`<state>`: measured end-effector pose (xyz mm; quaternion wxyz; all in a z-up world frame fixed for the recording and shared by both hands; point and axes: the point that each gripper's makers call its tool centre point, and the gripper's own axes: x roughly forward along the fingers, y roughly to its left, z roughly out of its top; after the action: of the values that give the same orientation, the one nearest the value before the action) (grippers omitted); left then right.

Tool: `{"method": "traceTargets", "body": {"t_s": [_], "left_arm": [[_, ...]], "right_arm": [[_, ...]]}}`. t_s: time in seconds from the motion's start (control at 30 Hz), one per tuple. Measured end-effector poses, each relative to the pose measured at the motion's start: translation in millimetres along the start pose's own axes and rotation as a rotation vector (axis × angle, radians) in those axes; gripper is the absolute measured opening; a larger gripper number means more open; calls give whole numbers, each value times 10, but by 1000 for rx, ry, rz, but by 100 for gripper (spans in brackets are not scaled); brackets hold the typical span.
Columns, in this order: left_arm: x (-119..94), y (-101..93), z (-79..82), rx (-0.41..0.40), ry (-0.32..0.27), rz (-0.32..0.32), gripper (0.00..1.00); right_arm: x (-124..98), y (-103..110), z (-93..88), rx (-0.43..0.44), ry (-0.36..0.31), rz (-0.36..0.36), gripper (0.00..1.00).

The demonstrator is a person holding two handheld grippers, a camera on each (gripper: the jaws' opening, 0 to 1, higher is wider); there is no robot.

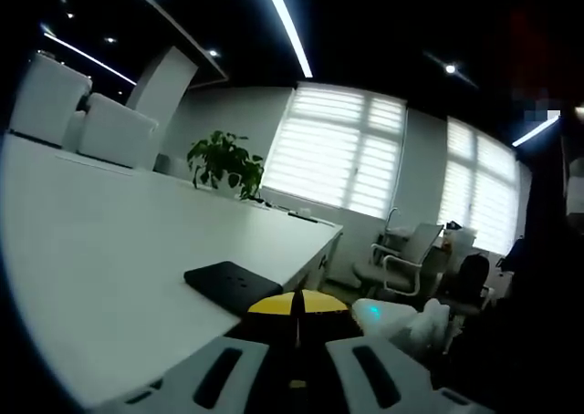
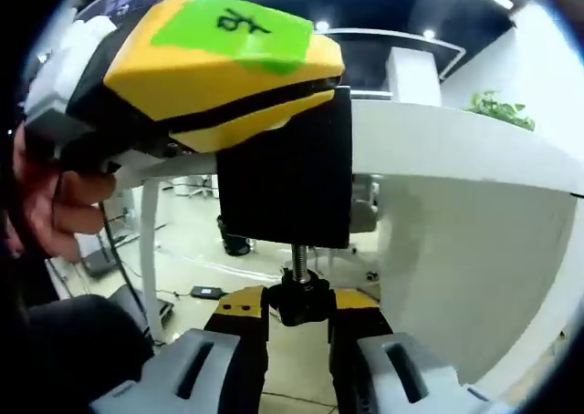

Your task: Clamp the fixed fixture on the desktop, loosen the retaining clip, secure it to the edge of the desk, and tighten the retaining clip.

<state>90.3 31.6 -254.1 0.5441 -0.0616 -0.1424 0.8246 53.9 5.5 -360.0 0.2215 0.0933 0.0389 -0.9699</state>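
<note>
The black fixture (image 1: 233,282) lies with its top plate flat on the white desk (image 1: 109,250) at the desk's edge. My left gripper (image 1: 294,306) is shut on it, its yellow tips pressed together just behind the plate. In the right gripper view the fixture's black body (image 2: 287,172) hangs down over the desk edge (image 2: 456,140). The yellow left gripper (image 2: 219,67) with green tape grips it from above. A threaded screw ends in a black knob (image 2: 299,295) below the body. My right gripper (image 2: 297,306) is shut on that knob, one jaw on each side.
A hand (image 2: 50,200) holds the left gripper. A potted plant (image 1: 226,161) stands at the desk's far side, and office chairs (image 1: 401,259) stand by the blinds. A desk leg (image 2: 151,250) and cables on the floor lie below.
</note>
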Motion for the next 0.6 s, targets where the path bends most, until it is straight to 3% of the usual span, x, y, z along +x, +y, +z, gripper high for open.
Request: {"method": "traceTargets", "body": {"t_s": [0.17, 0.33, 0.47, 0.6], "left_arm": [[-2, 2, 0, -6, 3, 1, 1], [-3, 4, -2, -8, 8, 2, 1], [-2, 4, -3, -8, 12, 3, 1], [-1, 6, -4, -11, 16, 4, 1]], "right_arm": [[7, 65, -10, -42, 17, 230, 23], [16, 121, -22, -84, 24, 404, 23], [17, 153, -23, -106, -32, 574, 23], [32, 133, -36, -142, -28, 595, 23]]}}
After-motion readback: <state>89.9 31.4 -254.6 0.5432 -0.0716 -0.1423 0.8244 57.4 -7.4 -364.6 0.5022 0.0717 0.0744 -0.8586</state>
